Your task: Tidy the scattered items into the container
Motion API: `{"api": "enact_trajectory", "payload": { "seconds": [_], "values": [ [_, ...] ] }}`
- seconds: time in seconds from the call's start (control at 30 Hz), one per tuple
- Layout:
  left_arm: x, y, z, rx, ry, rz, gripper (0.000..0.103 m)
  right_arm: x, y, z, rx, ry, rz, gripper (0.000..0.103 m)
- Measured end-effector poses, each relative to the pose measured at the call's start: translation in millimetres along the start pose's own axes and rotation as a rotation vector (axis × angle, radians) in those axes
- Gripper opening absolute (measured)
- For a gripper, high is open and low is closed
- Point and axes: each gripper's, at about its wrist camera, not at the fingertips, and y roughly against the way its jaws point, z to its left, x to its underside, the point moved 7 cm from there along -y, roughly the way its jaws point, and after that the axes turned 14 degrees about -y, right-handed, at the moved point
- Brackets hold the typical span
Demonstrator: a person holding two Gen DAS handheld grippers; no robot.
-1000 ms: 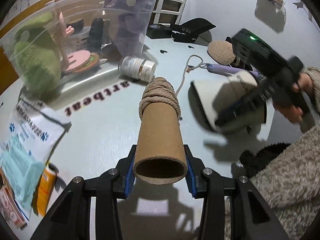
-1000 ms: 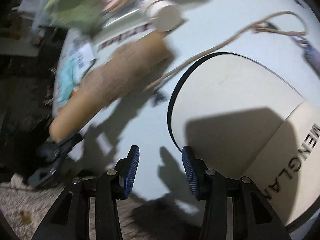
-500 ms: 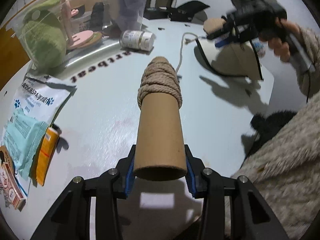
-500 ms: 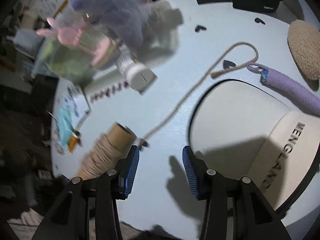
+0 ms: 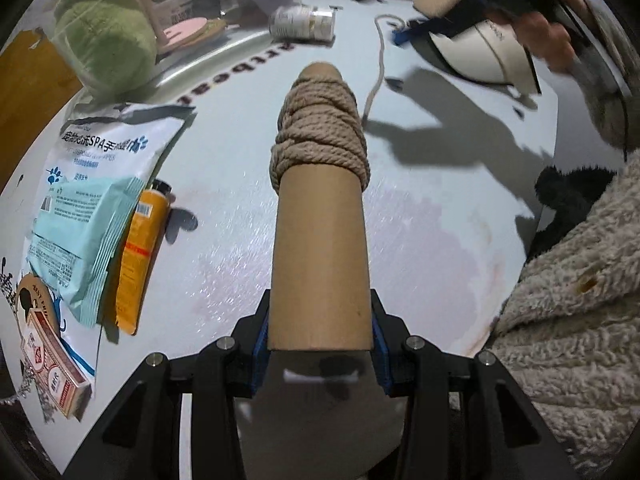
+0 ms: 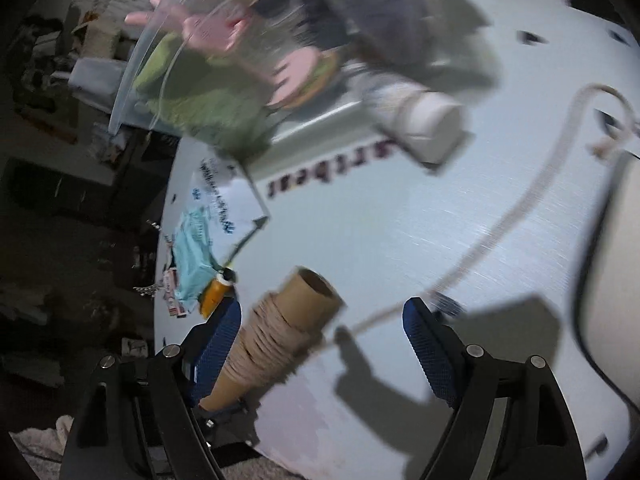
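Observation:
My left gripper [image 5: 319, 350] is shut on a cardboard tube [image 5: 320, 248] wound with beige rope [image 5: 320, 128], lifted above the white table. A loose rope end [image 5: 378, 64] trails away toward the white cap [image 5: 488, 56]. In the right wrist view the same tube [image 6: 280, 332] shows low between my right gripper's fingers, but farther off. My right gripper [image 6: 320, 344] is open and holds nothing. The clear plastic container [image 5: 92, 36] at the back left holds a green plush and a pink stand.
A white pouch [image 5: 108, 148], a teal packet [image 5: 80, 224], an orange tube [image 5: 140, 256] and a small red box [image 5: 52, 376] lie at the left. A white jar [image 5: 304, 24] lies on its side near the container. A fuzzy cream sleeve [image 5: 572, 320] fills the right.
The left gripper has lifted and pulled the tube back from the container. The right gripper has swung left off the cap, and its jaws have opened wider.

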Motion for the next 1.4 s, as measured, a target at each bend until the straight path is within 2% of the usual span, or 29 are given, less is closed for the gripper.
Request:
{"api": "enact_trajectory", "payload": {
  "seconds": [0.2, 0.33, 0.4, 0.47, 0.53, 0.6, 0.73, 0.83, 0.9, 0.93, 1.07, 1.1, 1.17, 1.4],
  "values": [
    [9.1, -6.5, 3.5, 0.008, -0.049, 0.017, 0.041, -4.6, -40.9, 31.8, -0.019, 0.05, 0.071, 0.084],
    [8.4, -6.4, 11.4, -0.002, -0.025, 0.002, 0.041, 5.0, -40.5, 29.1, 0.015, 0.037, 0.065, 0.084],
    [7.1, -6.8, 16.7, -0.016, -0.006, -0.004, 0.041, 9.8, -34.7, 24.0, 0.03, -0.01, 0.05, 0.084],
    [4.2, -9.4, 21.5, -0.078, -0.015, -0.002, 0.041, 15.5, -32.2, 19.8, 0.04, -0.085, 0.055, 0.084],
    [0.8, -12.0, 23.4, -0.135, -0.044, -0.004, 0.041, 24.6, -33.2, 21.9, -0.015, -0.187, 0.092, 0.083],
    [-2.4, -14.9, 22.5, -0.166, -0.08, -0.01, 0.041, 28.5, -35.6, 29.1, -0.02, -0.229, 0.092, 0.072],
    [-4.6, -16.6, 20.8, -0.191, -0.13, -0.026, 0.041, 23.7, -40.7, 56.4, -0.028, -0.161, 0.057, 0.047],
    [-6.1, -16.2, 20.5, -0.208, -0.159, -0.035, 0.041, 23.7, -50.8, 76.9, -0.05, -0.108, 0.079, 0.038],
    [-7.5, -16.4, 20.3, -0.214, -0.164, -0.042, 0.042, 29.6, -61.8, 80.0, -0.007, -0.063, 0.107, 0.038],
    [-7.3, -16.3, 20.5, -0.212, -0.16, -0.044, 0.042, 32.8, -64.9, 78.7, 0.002, -0.055, 0.113, 0.031],
    [-5.6, -10.1, 19.7, -0.124, -0.085, -0.071, 0.044, 44.7, -62.4, 67.9, -0.015, -0.063, 0.115, 0.03],
    [-5.5, -7.3, 19.5, -0.094, -0.06, -0.082, 0.048, 48.1, -59.4, 63.7, -0.023, -0.068, 0.114, 0.03],
    [-6.7, 0.1, 19.7, -0.031, -0.006, -0.112, 0.066, 54.4, -52.6, 56.0, -0.03, -0.074, 0.105, 0.03],
    [-22.6, 1.6, 16.2, 0.061, 0.073, -0.15, 0.066, 75.2, -36.3, 26.5, 0.01, -0.122, 0.097, 0.03]
  ]
}}
